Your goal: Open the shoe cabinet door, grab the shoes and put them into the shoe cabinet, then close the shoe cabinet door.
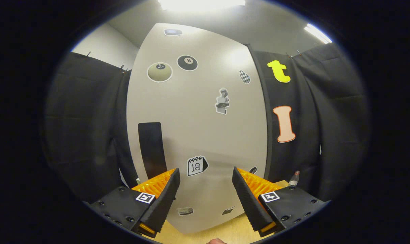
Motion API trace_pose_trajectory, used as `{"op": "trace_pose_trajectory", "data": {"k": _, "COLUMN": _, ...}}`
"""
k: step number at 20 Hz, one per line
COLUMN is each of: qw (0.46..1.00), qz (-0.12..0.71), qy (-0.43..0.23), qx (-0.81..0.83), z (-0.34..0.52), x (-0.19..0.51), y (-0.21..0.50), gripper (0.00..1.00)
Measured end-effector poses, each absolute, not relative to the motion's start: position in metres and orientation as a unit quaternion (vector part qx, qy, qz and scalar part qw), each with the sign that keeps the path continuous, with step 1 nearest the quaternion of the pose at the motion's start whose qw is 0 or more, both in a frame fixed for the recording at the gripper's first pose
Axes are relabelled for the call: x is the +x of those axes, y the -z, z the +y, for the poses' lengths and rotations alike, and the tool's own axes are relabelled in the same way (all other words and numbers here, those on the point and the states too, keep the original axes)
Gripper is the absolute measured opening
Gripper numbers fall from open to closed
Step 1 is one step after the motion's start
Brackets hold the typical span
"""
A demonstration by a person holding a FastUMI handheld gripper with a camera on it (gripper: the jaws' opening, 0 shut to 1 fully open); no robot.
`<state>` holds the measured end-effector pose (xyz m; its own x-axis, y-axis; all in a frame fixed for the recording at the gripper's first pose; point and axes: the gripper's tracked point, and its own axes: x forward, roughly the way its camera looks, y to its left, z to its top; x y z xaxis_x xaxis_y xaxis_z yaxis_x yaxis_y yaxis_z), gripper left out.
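Cabinet door (pixel 198 112): you face one tall pale door, upright, its long axis running vertical; it stands straight ahead of the fingers and looks flush shut, so the scene fits either a cabinet yet to be opened or one closed again with the shoes inside.
Handle (pixel 152 149): one dark vertical strip on the door, low and toward its left edge; it lies ahead of your left finger and a little outside it, long axis parallel to the door's edge. Any pull on the door turns on this offset, since the handle is not centred between the fingers.
Gripper (pixel 206 189): your fingers stand wide apart and hold nothing; the door's lower face shows through the gap between them.
Table (pixel 232 232): one light wooden surface below the fingers, running up to the door's foot.
Stickers: about nine on the door; two are billiard balls (pixel 172 67) high up, one is a calendar (pixel 196 166) between the fingertips.
Bottle (pixel 294 178): one small bottle, just beyond your right finger.
Shoes: you cannot tell where they are.
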<state>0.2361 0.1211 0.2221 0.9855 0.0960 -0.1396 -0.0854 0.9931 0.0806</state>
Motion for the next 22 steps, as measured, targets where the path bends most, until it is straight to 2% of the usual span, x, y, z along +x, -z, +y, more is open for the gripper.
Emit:
{"op": "trace_pose_trajectory", "data": {"k": 4, "qw": 0.995, "qz": 0.066, "qy": -0.064, "qx": 0.043, "z": 0.132, "x": 0.233, "y": -0.227, "gripper": 0.97}}
{"op": "trace_pose_trajectory", "data": {"k": 6, "qw": 0.992, "qz": 0.059, "qy": -0.093, "qx": 0.065, "z": 0.141, "x": 0.219, "y": -0.234, "gripper": 0.97}}
{"op": "trace_pose_trajectory", "data": {"k": 11, "qw": 0.99, "qz": 0.069, "qy": -0.104, "qx": 0.059, "z": 0.126, "x": 0.177, "y": -0.237, "gripper": 0.98}}
{"op": "trace_pose_trajectory", "data": {"k": 22, "qw": 0.994, "qz": 0.072, "qy": -0.077, "qx": 0.021, "z": 0.059, "x": 0.084, "y": -0.231, "gripper": 0.98}}
